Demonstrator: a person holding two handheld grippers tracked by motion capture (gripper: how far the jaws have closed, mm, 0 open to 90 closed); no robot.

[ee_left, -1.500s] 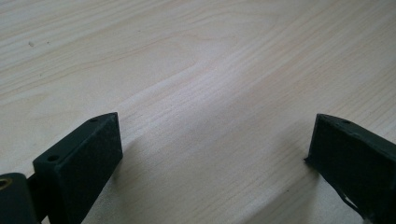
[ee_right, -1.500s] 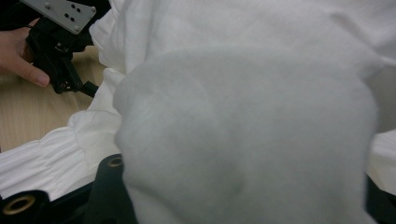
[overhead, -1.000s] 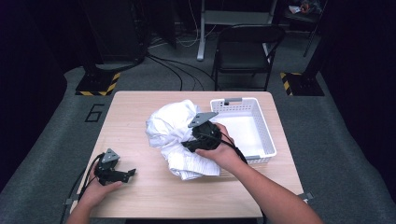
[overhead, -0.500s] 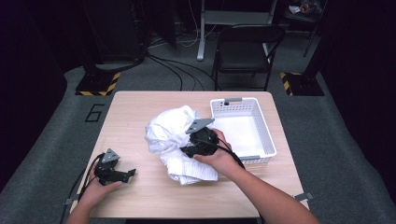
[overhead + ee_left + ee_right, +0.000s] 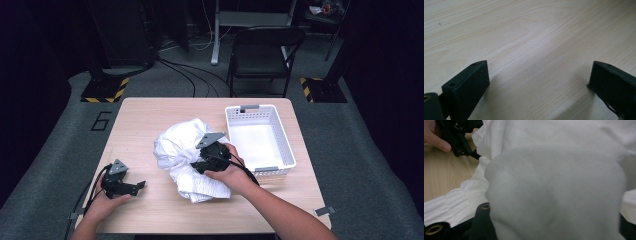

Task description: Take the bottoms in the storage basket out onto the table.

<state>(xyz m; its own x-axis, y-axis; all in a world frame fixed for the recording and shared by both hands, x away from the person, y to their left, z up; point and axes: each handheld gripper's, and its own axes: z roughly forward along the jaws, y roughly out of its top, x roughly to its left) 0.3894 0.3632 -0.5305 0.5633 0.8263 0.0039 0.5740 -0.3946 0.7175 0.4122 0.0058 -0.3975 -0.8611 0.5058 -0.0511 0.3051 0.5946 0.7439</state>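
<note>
White cloth: a crumpled white garment (image 5: 182,150) lies in a heap near the middle of the tabletop (image 5: 150,117), just left of the basket; one ribbed edge spreads flat toward the person.
Right gripper: the right gripper (image 5: 200,164) sits on the near side of the heap, its jaws clenched on a fold of the garment, which bulges up in front of its camera in the right gripper view. The grip is low in the pile, I judge so that the whole piece can be carried together.
Left gripper: the left gripper (image 5: 136,186) rests at the near left corner, well apart from the garment, jaws released with bare wood between them; it seems to wait for its turn.
Basket: the white basket (image 5: 286,145) stands empty at the right, close enough to receive the garment.
</note>
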